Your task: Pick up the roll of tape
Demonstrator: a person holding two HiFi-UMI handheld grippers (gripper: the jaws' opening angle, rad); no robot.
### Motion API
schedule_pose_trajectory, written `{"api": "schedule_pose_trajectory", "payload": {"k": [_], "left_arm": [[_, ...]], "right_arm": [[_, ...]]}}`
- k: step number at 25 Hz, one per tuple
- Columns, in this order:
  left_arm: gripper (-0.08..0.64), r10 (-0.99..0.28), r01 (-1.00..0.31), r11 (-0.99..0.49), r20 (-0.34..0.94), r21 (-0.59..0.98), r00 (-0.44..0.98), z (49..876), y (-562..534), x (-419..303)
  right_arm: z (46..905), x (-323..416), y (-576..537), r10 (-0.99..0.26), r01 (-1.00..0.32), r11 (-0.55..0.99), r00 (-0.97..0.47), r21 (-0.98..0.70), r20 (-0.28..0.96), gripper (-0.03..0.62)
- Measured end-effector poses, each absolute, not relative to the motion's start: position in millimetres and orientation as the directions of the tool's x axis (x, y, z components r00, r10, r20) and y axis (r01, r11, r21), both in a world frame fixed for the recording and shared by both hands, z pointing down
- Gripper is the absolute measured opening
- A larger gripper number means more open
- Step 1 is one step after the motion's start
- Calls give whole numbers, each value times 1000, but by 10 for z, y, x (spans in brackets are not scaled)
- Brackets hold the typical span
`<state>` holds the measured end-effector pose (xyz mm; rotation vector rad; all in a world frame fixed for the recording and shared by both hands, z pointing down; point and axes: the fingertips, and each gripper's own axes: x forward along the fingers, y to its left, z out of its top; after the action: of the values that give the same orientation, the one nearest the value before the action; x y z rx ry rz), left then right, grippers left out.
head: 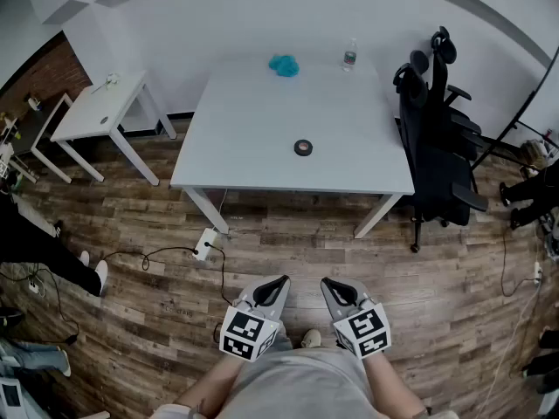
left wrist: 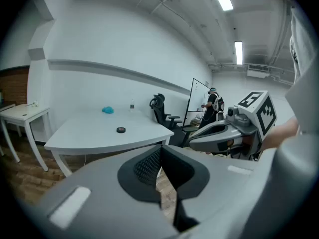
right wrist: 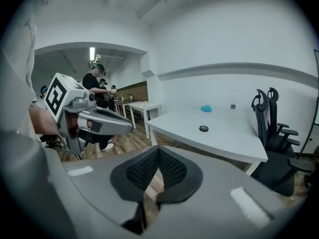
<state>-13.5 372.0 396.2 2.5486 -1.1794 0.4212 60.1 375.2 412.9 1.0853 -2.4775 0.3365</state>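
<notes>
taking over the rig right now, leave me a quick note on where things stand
Left gripper: shut, empty, held low close to the body.
Right gripper: shut, empty, beside the left one.
Roll of tape: lying flat near the middle of the white table, well ahead of both grippers across a stretch of wood floor.
Done: nothing yet; the tape is untouched.
Left: step up to the table, open one gripper, close it on the tape, lift.

Office/lab rm: white table (head: 253,138), side table (head: 92,112), swivel chair (head: 437,138), whiteboard (left wrist: 198,96).
</notes>
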Motion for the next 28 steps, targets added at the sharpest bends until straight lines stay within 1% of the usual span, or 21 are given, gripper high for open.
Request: {"api": "schedule_pose_trajectory", "payload": {"k": [5, 12, 22, 28], "left_arm": [[16, -686, -770, -623, 377, 139, 623, 3914, 3815, 3], [15, -684, -769, -625, 382, 133, 622, 3890, 3836, -55], [15, -665, -752, -646, 388, 130, 638, 3973, 3785, -334], [15, -656, -739, -662, 380, 123, 651, 3984, 3735, -504]], "right_arm": [[4142, 668, 3848, -633, -733, 678, -618, -51, 467, 5], [4110, 590, 3804, -640, -737, 674, -617, -50, 458, 6], [4156, 303, 3681, -676, -776, 626, -589, -77, 443, 8], [4193, 74, 3733, -678, -777, 626, -587, -72, 443, 8]]}}
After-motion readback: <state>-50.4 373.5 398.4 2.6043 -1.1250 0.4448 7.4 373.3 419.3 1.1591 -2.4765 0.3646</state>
